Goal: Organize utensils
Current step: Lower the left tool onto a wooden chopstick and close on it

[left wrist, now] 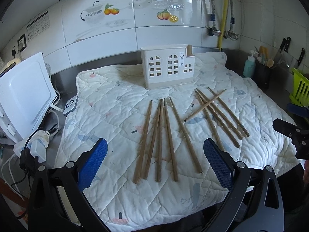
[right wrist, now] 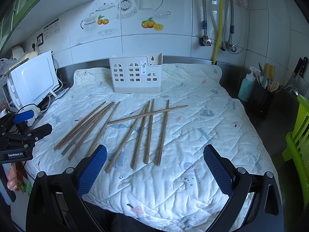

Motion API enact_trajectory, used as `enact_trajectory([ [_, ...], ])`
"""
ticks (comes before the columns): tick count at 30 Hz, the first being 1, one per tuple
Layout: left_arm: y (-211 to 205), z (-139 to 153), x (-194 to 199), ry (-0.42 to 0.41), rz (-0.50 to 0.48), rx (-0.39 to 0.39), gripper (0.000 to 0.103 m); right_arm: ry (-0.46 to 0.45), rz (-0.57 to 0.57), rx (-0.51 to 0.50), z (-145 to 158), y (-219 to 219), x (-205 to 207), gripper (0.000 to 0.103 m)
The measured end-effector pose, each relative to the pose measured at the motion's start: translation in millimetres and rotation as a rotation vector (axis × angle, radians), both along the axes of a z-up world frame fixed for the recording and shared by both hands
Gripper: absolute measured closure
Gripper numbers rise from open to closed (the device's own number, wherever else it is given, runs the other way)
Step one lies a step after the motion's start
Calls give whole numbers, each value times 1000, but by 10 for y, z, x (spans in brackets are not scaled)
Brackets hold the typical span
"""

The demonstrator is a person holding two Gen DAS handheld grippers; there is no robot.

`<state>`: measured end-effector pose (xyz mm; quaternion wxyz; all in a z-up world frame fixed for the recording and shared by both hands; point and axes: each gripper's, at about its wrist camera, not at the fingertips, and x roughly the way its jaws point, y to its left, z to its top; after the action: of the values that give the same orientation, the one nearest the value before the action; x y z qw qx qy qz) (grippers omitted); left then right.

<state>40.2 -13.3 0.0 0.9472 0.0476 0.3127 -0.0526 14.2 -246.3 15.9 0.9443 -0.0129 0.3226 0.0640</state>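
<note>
My left hand-held gripper (left wrist: 155, 160) hangs wide open at the bottom of its frame, blue pads (left wrist: 92, 166) far apart and gripping nothing; below the gap lie the near ends of the left chopsticks (left wrist: 160, 139). My right hand-held gripper (right wrist: 155, 166) is spread just as wide and is also empty, with the near ends of the right chopsticks (right wrist: 148, 133) just past its gap.

All the chopsticks lie on a quilted mat (left wrist: 108, 100) that covers the steel surface (left wrist: 63, 79). In the left view, the left group fans through the middle of the frame, five sticks I think, though two lie so close that I cannot count them surely. The right group (left wrist: 220, 116) sits in the centre right, four sticks roughly side by side with a fifth (left wrist: 204, 105) laid across them at a slant. In the right view that crossing stick (right wrist: 147, 114) runs nearly level across the centre, and the left group (right wrist: 87, 127) slants toward the lower left.

The holder (left wrist: 167, 68), white with window cut-outs, stands upright on the mat above the chopsticks in the upper centre of both views (right wrist: 135, 76), apart from them.

A white appliance (left wrist: 25, 94) leans at the left edge. At the right edge stand a teal bottle (left wrist: 249, 66), a black caddy (left wrist: 262, 73) and a green rack (left wrist: 300, 89).
</note>
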Motion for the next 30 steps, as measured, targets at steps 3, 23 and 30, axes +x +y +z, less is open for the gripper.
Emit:
enact_trajectory([
  [3, -19, 4, 66, 1, -29, -2, 5, 7, -3, -4, -18, -16, 39, 6],
  [23, -661, -348, 988, 87, -372, 46, 69, 59, -19, 4, -183, -159, 391, 6],
  [30, -813, -578, 1317, 163, -451, 60, 78, 86, -14, 5, -261, -155, 555, 6],
])
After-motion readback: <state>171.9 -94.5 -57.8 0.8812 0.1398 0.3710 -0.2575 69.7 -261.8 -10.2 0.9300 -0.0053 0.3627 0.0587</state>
